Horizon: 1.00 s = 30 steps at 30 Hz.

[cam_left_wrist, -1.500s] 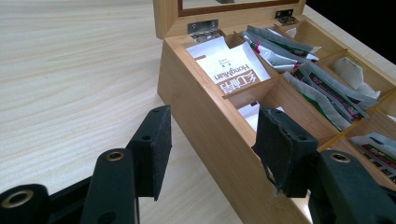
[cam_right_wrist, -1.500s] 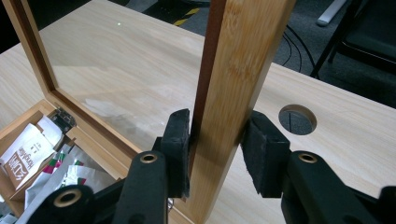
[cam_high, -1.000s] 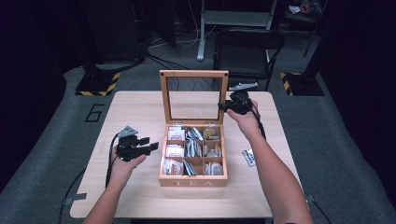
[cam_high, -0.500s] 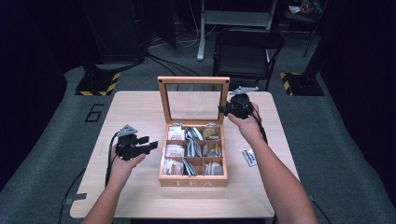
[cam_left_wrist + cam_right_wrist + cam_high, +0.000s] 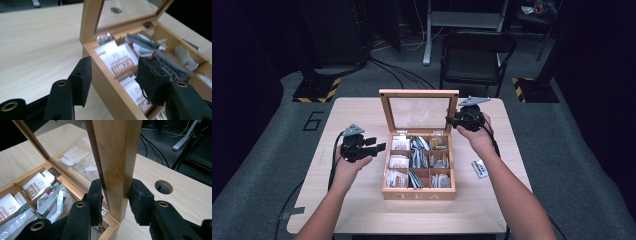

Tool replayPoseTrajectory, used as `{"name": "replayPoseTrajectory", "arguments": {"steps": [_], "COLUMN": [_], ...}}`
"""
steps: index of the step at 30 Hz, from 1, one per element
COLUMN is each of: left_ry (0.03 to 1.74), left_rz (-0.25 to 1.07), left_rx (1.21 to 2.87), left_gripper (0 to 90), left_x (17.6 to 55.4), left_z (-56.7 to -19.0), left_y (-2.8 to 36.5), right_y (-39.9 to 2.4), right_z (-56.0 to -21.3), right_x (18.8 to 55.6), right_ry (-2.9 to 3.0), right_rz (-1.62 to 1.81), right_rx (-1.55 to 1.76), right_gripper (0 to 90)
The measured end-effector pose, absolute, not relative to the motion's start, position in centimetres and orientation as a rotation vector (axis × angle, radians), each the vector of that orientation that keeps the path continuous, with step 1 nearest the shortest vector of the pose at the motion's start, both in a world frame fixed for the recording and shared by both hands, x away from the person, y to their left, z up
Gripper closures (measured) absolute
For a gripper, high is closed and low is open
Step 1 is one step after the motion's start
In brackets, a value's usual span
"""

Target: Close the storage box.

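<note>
A wooden tea box (image 5: 419, 195) marked TEA stands mid-table, its compartments holding several tea packets (image 5: 417, 159). Its glass-paned lid (image 5: 419, 94) is raised, near upright. My right gripper (image 5: 455, 120) is shut on the lid's right frame edge; in the right gripper view the pads (image 5: 96, 198) press the wooden frame (image 5: 117, 157) from both sides. My left gripper (image 5: 376, 144) hovers open just left of the box. In the left gripper view its jaws stand wide apart before the box's near corner (image 5: 100, 62) and the white packets (image 5: 117, 58).
One loose tea packet (image 5: 479, 168) lies on the table right of the box. A round cable hole (image 5: 163, 186) is in the tabletop behind the lid. A black chair (image 5: 477, 55) stands past the far edge. Bare tabletop (image 5: 362, 210) lies left and in front.
The right gripper has drawn the lid's top edge toward the person, so the lid stands steeper than before. The left gripper has stayed where it was.
</note>
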<state>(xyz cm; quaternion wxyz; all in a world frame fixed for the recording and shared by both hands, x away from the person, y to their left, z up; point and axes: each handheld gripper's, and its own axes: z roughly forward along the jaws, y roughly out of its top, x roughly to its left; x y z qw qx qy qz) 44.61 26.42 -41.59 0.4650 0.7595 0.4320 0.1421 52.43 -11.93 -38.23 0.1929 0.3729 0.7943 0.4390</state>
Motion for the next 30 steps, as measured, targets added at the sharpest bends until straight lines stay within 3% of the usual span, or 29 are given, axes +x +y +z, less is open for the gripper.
{"name": "replayPoseTrajectory", "arguments": {"steps": [30], "left_ry": [0.989], "left_rz": [0.446], "left_rx": [1.885], "left_gripper": [47.0], "left_x": [48.4], "left_z": [-36.3], "left_y": [24.3], "right_y": [-12.2], "right_z": [-38.5], "right_x": [51.2], "right_ry": [2.239], "right_rz": [1.259], "right_rx": [1.002], "right_gripper": [61.3]}}
